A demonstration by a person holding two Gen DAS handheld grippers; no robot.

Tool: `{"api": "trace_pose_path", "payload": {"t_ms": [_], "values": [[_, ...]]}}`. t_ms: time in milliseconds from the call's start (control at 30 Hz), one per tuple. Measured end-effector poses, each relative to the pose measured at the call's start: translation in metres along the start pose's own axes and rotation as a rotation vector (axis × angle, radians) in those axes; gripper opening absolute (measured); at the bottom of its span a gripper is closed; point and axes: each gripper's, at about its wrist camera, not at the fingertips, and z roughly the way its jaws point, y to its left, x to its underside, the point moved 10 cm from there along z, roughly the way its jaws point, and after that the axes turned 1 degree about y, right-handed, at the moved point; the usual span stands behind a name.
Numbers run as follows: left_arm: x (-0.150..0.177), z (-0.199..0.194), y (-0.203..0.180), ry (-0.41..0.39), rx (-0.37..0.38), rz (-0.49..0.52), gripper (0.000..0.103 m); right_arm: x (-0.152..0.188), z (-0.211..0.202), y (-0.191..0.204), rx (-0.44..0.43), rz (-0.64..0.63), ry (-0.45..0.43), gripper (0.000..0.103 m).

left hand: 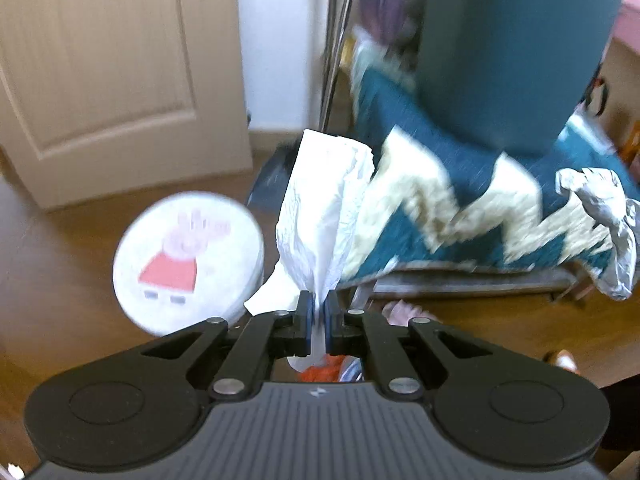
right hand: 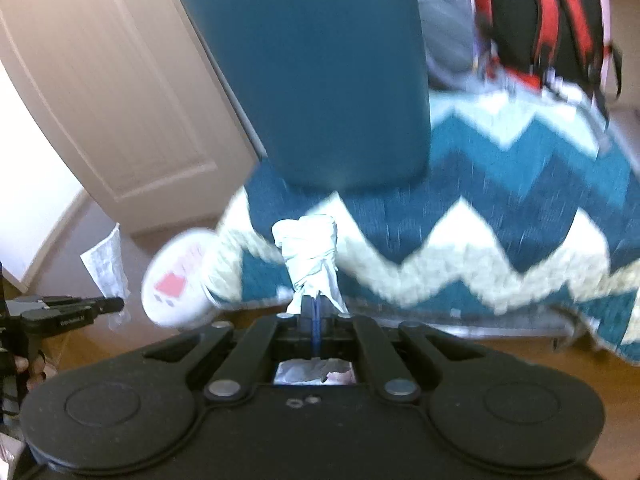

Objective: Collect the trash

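Two pieces of trash are already picked up: the left hand-held gripper (left hand: 318, 314) pinches a white tissue (left hand: 320, 216) and the right hand-held gripper (right hand: 316, 312) pinches a crumpled paper wad (right hand: 310, 252), both held above the zigzag rug (right hand: 480, 208), so I judge the next move is carrying them to the teal bin (right hand: 320, 72) just beyond and letting go over its opening.

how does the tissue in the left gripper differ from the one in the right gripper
The left gripper holds a tissue that fans out loose and long; the right gripper holds a twisted tissue, wound tight and compact. Both are white paper, each pinched at one end by shut jaws.
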Motion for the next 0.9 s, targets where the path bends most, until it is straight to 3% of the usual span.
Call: {"api": "trace_pose_path", "payload": {"t_ms": [500, 667, 900], "values": [[-0.131, -0.146, -0.078, -0.252, 0.088, 0.061, 0.006, -0.13, -0.149, 0.036, -0.02, -0.121, -0.369, 0.001], [-0.18, -0.175, -0.115, -0.309, 0.14, 0.089, 0.006, -0.174, -0.171, 0.045, 0.004, -0.155, -0.448, 0.001], [-0.241, -0.191, -0.17, -0.346, 0.186, 0.142, 0.006, -0.228, -0.171, 0.048, 0.031, -0.157, -0.497, 0.001]]}}
